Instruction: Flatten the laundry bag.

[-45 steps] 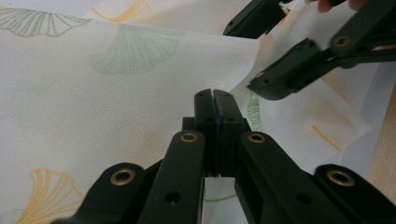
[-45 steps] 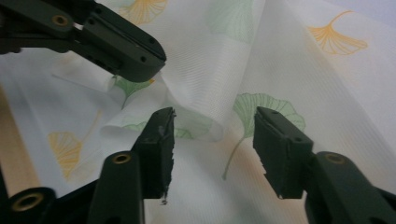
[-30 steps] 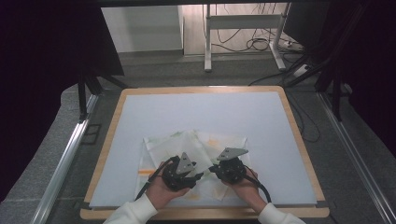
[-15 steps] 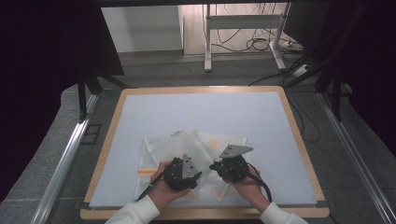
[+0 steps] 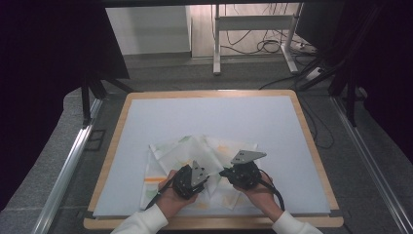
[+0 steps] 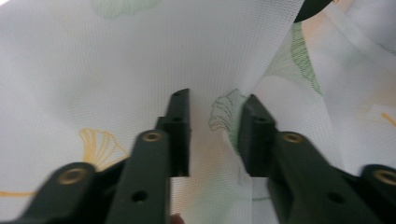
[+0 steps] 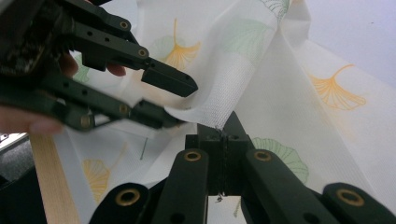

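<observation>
Near the table's front, cloth [image 5: 195, 161] lies askew

Wood-rimmed bench [image 5: 311, 146], pale blue top. Grey carpet floor [image 5: 58, 161]. Beyond: white table legs [image 5: 216, 44], tangled cables [image 5: 268, 46]. Dark curtains [image 5: 44, 58] both sides.

The far half of the tabletop [image 5: 209, 117] is left open for passage. Nearer, the way is blocked by the rumpled cloth [image 5: 195, 151], and little room is left between the left tool [image 5: 207, 179] and right tool [image 5: 223, 172].
</observation>
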Demonstrator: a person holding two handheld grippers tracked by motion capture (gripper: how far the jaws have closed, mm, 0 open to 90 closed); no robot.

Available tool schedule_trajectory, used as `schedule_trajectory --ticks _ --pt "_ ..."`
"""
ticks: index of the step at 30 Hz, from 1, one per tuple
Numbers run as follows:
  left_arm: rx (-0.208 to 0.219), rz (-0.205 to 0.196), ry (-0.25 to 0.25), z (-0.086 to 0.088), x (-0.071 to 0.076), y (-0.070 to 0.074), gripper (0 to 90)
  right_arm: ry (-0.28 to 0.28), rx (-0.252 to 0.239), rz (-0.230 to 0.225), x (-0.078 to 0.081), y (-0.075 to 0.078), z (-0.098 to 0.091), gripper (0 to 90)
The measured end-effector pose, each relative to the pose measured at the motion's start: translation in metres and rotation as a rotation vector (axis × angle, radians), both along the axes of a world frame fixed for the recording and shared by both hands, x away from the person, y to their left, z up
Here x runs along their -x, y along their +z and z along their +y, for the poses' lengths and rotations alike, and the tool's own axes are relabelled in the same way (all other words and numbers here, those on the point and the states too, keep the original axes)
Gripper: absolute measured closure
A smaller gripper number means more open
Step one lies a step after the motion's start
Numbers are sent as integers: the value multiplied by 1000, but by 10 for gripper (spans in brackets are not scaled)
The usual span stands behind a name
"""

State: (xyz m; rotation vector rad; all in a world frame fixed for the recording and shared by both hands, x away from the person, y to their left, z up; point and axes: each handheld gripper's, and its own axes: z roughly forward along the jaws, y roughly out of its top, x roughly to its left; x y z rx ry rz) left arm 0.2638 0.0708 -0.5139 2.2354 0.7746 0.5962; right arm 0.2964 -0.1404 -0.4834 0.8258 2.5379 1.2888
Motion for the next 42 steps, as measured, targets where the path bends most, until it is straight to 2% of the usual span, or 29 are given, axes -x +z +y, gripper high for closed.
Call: schedule_trajectory --ticks 2,3,9,18,25,29,32,35,38,42 --pt "32 21 -2 5 -1 2 819 3 8 0 1 0 -1 888" --pt "42 28 -5 7 -2 3 819 3 8 0 1 0 -1 888" --pt "62 37 -22 13 2 9 896 4 28 -10 1 -2 0 888" --pt "72 62 -35 18 3 12 899 4 31 -3 2 -5 0 884" --pt "84 63 -25 27 6 15 900 18 46 10 4 -8 3 880" --pt "104 74 -26 32 7 16 900 24 59 25 5 -13 6 873" --pt "100 73 -34 31 9 16 900 24 53 42 4 -16 8 853" --pt "96 69 -37 29 10 16 900 25 56 48 5 -19 11 782" --pt "95 71 -35 30 9 16 900 11 66 40 10 -20 13 592" --pt "97 74 -32 32 8 17 900 1 75 38 23 -17 7 479"
